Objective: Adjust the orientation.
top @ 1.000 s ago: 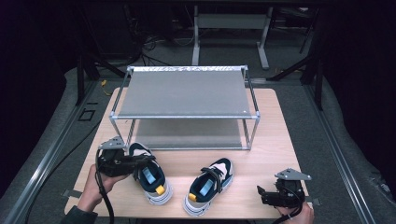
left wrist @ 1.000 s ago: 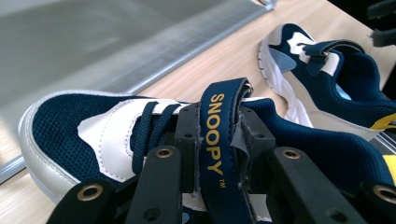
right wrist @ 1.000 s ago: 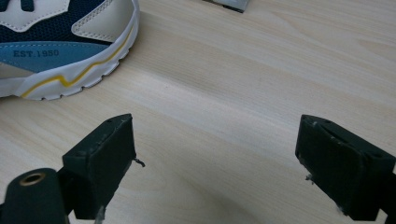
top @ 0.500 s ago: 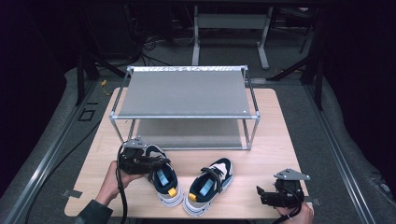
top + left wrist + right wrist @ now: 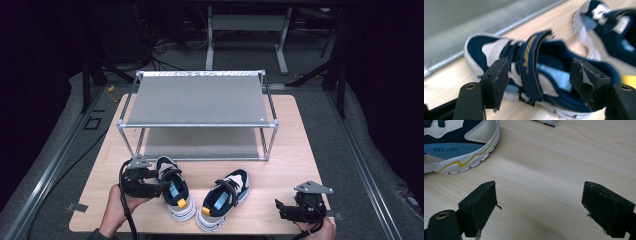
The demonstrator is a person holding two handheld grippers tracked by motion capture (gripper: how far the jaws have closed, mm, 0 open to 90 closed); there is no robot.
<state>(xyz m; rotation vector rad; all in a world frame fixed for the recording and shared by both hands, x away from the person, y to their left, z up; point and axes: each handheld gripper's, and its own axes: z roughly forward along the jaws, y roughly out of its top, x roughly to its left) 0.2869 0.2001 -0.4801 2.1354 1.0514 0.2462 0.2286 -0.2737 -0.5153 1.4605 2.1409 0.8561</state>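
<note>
Two shoes sit side by side on a pale wooden worktop [image 5: 285, 150], in front of a metal rack [image 5: 197, 100] with two grey shelves that takes up the far half of the surface. The rack is the biggest thing there, standing square to the worktop edge with its lower shelf just above the wood. Next in size are the shoes, both navy and white with a light blue insole and a yellow tab at the heel. The left shoe [image 5: 174, 189] lies near the front left leg of the rack, toe pointing toward it; the right shoe [image 5: 226, 197] lies just beside it, angled a little, the two close at the heels but not clearly touching. The left gripper [image 5: 150, 182] is at the outer side of the left shoe, held in the person's left hand [image 5: 117, 210]. Its jaws have just been opening, and in the left gripper view they stand apart on either side of the shoe's strapped middle, with the pads no longer pressing on it. The right gripper [image 5: 282, 209] rests low near the front right corner of the worktop, well apart from the right shoe, its jaws spread wide over bare wood with nothing between them.
</note>
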